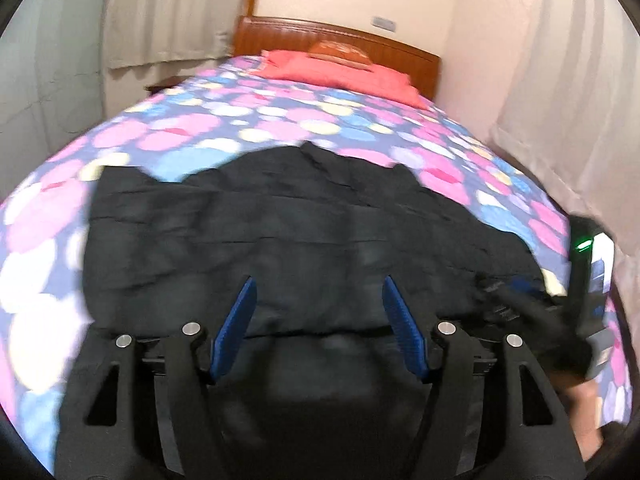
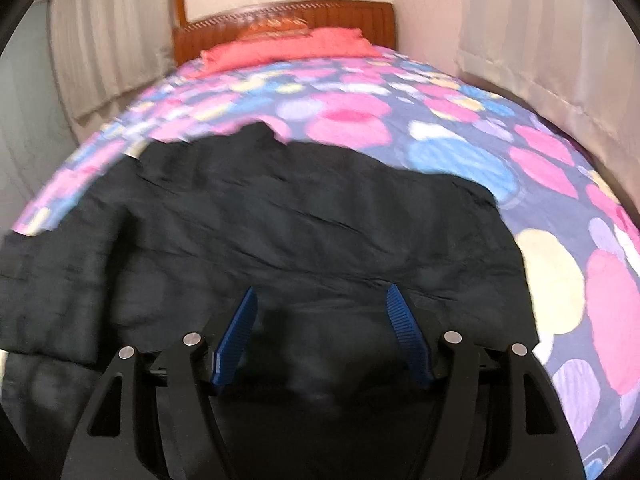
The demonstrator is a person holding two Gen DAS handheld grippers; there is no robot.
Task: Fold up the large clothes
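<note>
A large black garment lies spread and wrinkled on the near part of the bed; it also shows in the right wrist view. My left gripper is open, its blue fingers apart above the garment's near edge, holding nothing. My right gripper is open too, above the garment's near edge and empty. In the left wrist view the right gripper shows at the right, over the garment's right side, blurred.
The bed has a flowered pink, blue and purple cover, also seen in the right wrist view. A red pillow and a wooden headboard are at the far end. Curtains hang close on both sides.
</note>
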